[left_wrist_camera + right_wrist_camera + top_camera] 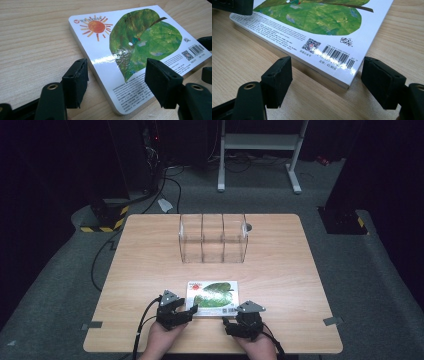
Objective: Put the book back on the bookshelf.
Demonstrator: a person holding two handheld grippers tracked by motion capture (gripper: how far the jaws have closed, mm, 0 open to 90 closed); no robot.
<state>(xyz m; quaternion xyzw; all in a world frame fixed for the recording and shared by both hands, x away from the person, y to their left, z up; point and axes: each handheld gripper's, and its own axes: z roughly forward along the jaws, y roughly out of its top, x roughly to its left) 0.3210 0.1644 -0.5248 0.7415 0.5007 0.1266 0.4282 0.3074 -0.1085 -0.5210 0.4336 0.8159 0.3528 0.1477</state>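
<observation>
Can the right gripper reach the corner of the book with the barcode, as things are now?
Probably yes. The right gripper stands open just before the barcode corner of the book, which lies flat on the table. Nothing lies between its jaws and that corner.

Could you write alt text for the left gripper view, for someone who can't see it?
A picture book lies flat on a wooden table, its cover showing an orange sun and a green leaf. The left gripper has open black jaws either side of the book's near corner.

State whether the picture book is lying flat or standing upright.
Lying flat: the book rests back cover up on the table.
</observation>
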